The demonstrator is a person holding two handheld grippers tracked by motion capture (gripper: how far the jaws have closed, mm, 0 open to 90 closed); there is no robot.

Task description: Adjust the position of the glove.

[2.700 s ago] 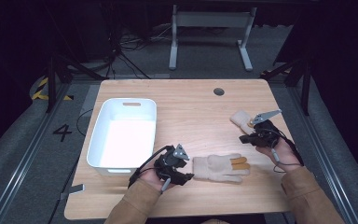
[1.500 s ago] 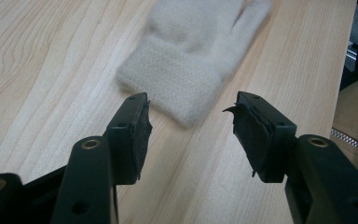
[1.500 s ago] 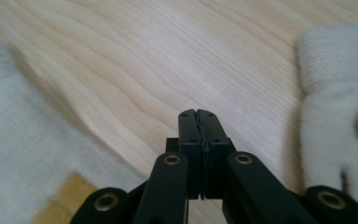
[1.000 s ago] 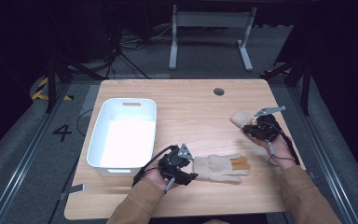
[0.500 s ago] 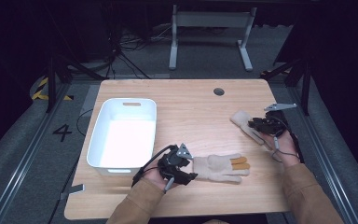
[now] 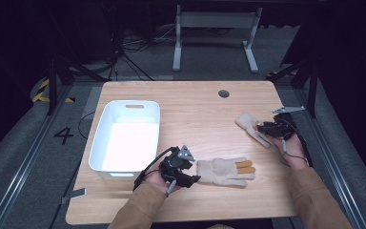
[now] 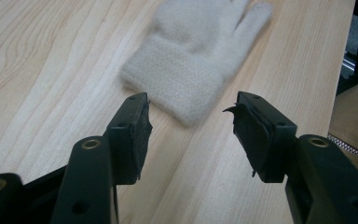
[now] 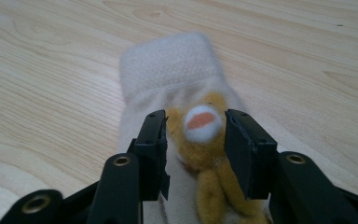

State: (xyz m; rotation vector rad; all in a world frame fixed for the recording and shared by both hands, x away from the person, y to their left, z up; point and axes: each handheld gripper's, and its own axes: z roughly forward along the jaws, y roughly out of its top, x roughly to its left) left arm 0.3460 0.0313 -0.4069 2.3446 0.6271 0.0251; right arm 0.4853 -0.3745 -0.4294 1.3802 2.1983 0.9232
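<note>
Two cream knit gloves out flat on the wooden surface [image 6: 195,114], prob headed for the white bin [image 6: 106,145] sitting at the left of the high view, which looks to have nothing in it.

Right claw [image 8: 195,140] is at the right side of the high view, over the far glove [image 6: 249,125]. Its jaws have just been opening, and in the right gripper view they stand a bit apart on either side of a yellow-orange fuzzy animal trim [image 8: 200,135] with a white muzzle; the pads look just clear of it, so I wouldn't call that a grip. Cuff points away from the claw, so it's coming in from the finger end, imo to line up a pinch.

Left claw [image 7: 191,126] sits low centre in the high view, jaws medium wide with nothing between them. The near glove [image 7: 191,56] lies just ahead, cuff end toward the jaws, w/ orange fingertips [image 6: 244,167] pointing right in the high view. Looks parked there so the cuff edge is the easy thing to grab.
</note>
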